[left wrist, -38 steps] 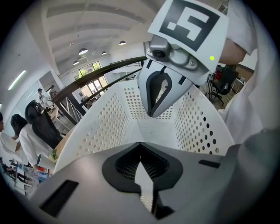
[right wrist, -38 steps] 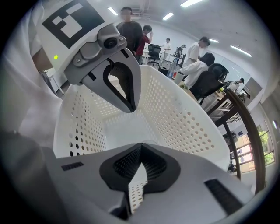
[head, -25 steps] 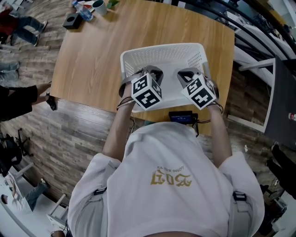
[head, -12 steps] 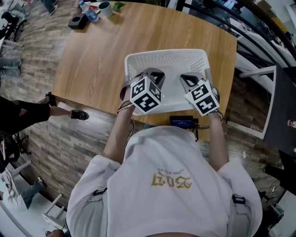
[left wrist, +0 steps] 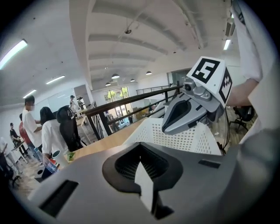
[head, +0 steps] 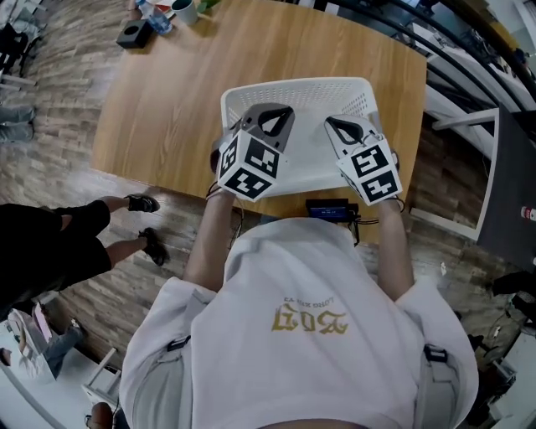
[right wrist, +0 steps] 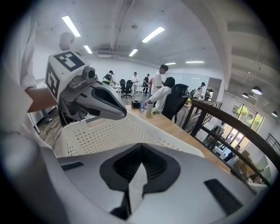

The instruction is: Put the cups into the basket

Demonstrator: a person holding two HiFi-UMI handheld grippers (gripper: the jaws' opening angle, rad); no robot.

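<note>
Over the basket (head: 293,84), the left gripper (head: 270,117) and right gripper (head: 345,130) hang side by side, apart from each other, noses pointing away from the person across the basket's near half. Each gripper's own view shows its jaws clenched tip to tip with nothing between them: left gripper (left wrist: 146,192), right gripper (right wrist: 135,188). Each view also catches the other gripper above the basket's perforated wall (left wrist: 188,135) (right wrist: 109,131).

The basket is white and sits open side up on the table (head: 167,109), near the edge closest to the person, its long axis running left to right.

Well apart from the basket, at the table's far left corner, a cup (head: 182,10) stands upright, mouth up. A black box (head: 134,33) lies just beside it. The cup also shows small in both gripper views (left wrist: 56,155) (right wrist: 149,106), beyond the basket.
</note>
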